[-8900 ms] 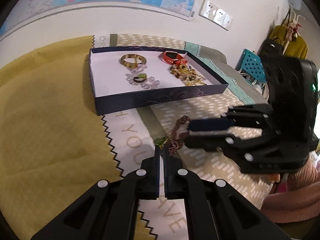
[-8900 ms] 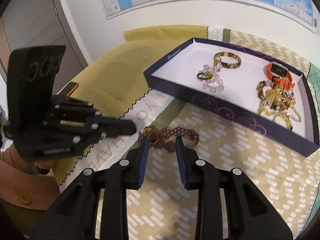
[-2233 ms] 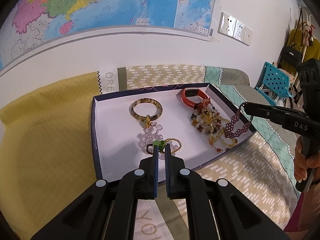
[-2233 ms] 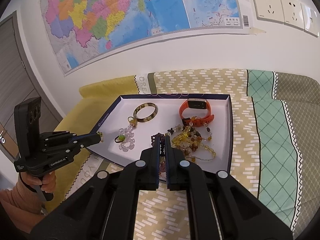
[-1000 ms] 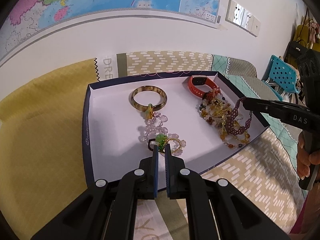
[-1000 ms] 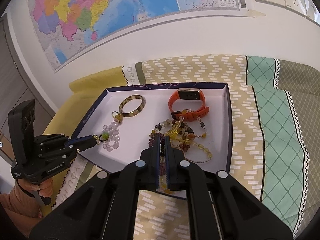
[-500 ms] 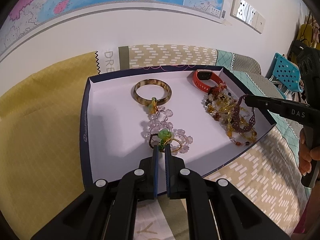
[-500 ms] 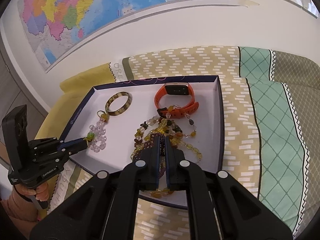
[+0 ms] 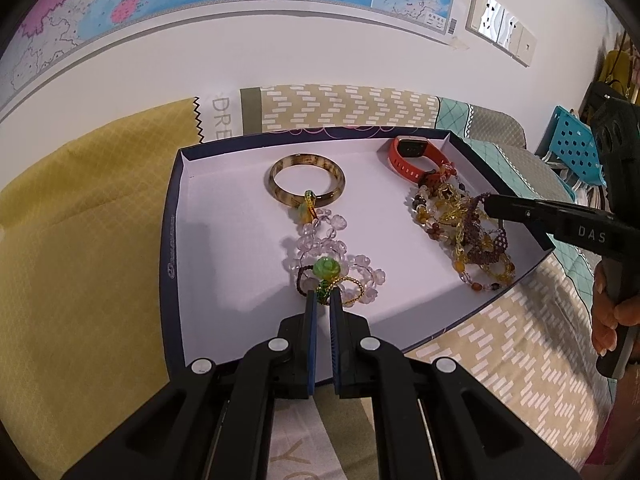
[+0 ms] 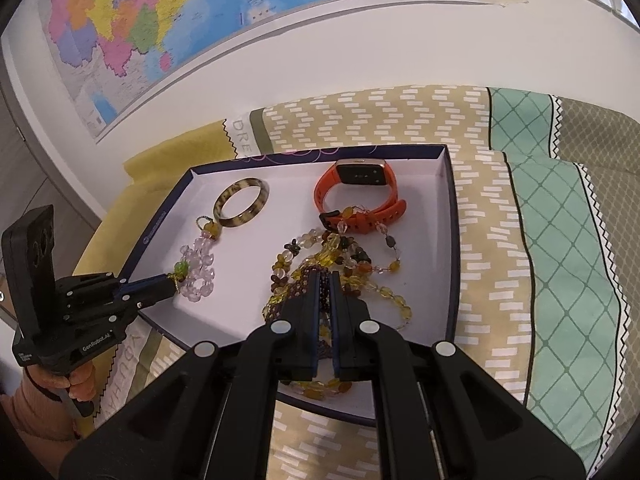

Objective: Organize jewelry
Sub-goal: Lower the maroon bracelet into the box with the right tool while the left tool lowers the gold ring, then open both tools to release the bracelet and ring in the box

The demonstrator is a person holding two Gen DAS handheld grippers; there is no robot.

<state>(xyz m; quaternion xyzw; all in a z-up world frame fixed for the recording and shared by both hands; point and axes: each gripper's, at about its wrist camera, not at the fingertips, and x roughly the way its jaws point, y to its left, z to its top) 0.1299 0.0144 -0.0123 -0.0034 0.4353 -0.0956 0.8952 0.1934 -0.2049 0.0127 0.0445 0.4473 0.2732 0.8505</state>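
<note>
**Both claws clamped on jewelry over the tray**

The left claw (image 9: pixel 323 298) pinches the gold chain with a green bead (image 9: pixel 326 268) atop the crystal beads (image 9: pixel 320 236). The right claw (image 10: pixel 324 280) grips the purple bracelet (image 9: pixel 486 250) over the amber beads (image 10: pixel 320 256) in the tray (image 9: pixel 172 240), near the bangle (image 9: pixel 306 180) and orange watch (image 10: pixel 356 192).

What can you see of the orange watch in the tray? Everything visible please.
The orange watch is a fitness-band style piece: an orange strap that looks like rubber or silicone, and a dark rectangular face with a pale, gold-looking rim. It sits on edge, the strap curled in a loop with its tail lying flat, in the tray's far right corner area. The amber bead strand lies over or against the strap's tail. Neither hand-held gripper touches it.
</note>
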